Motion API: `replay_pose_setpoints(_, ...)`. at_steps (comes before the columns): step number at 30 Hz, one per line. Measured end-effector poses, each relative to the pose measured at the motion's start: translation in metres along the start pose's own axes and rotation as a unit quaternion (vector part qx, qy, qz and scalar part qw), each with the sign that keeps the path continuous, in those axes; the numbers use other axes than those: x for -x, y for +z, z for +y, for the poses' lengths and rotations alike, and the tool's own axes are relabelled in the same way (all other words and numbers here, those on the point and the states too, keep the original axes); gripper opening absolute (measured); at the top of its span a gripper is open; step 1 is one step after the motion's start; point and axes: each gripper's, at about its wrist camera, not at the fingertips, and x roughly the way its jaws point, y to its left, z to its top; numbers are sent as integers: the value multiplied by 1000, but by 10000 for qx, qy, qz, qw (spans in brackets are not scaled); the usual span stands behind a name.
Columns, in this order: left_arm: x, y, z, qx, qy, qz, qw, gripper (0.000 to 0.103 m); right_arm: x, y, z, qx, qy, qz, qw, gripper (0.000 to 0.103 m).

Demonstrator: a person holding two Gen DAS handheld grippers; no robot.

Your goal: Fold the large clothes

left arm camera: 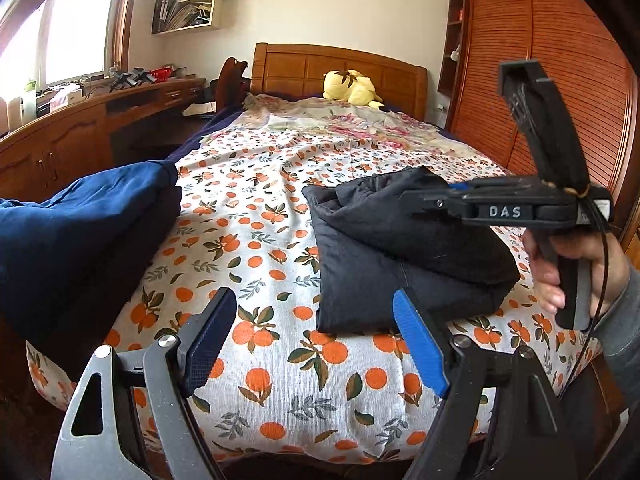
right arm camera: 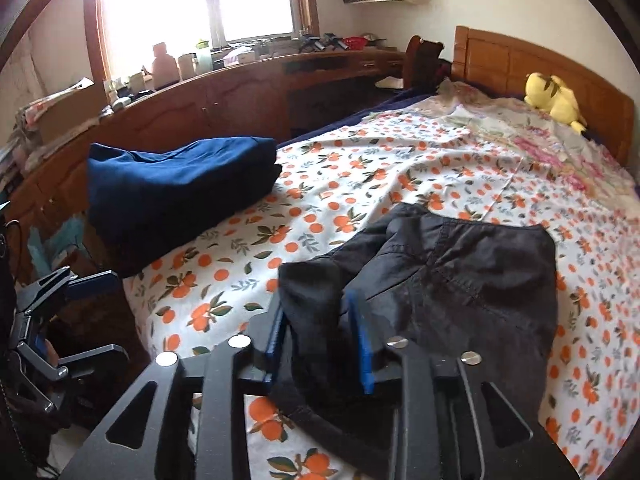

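the black garment [right arm camera: 460, 280] looks soft and floppy; grip it at a folded edge. right gripper [right arm camera: 320, 344] stands partly apart around its corner, left gripper [left arm camera: 312, 344] wide, empty.

1. The left wrist view looks from the foot of the bed [left arm camera: 280, 412] toward the headboard [left arm camera: 340, 68], tilted down, low over the sheet's edge.
2. It sits left of the black garment [left arm camera: 400, 272], and the right gripper [left arm camera: 412, 200] crosses its right side.
3. The right wrist view faces more toward the window [right arm camera: 192, 0], close over the black garment [right arm camera: 460, 280].
4. Both share the sheet, the blue pile [left arm camera: 80, 232] [right arm camera: 180, 184], the plush [left arm camera: 352, 88] [right arm camera: 556, 100] and the desk [left arm camera: 100, 120].
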Motion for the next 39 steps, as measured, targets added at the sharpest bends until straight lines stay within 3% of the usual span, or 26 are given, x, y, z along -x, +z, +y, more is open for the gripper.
replay_pose_setpoints(5, 2, -3, -3, -38, -45, -9, 10000, 82, 28, -11, 10, 48, -173, -196, 9996, 49)
replay_pose_setpoints(11, -1, -6, -4, 0, -92, -3, 10000, 82, 56, -36, -3, -49, -648, -349, 9973, 49)
replay_pose_setpoints(15, -7, -8, -10, -47, -120, 55, 9999, 82, 69, -47, -15, -253, -748, -414, 9960, 49)
replay_pose_setpoints(20, -13, -3, -21, -134, -201, 3, 9997, 82, 52, -70, -27, -199, -1171, -61, 9929, 49)
replay_pose_setpoints(25, -24, 2, -32, -207, -273, 7, 9994, 82, 18, -98, -23, -245, -925, 404, 9946, 49)
replay_pose_setpoints(34, -59, 11, -49, -128, -524, 255, 9982, 81, 19, -112, -10, -298, -850, 60, 9959, 49)
replay_pose_setpoints(39, -69, 25, -62, -259, -520, 190, 9981, 71, 30, -126, -27, -327, -767, -30, 9965, 49)
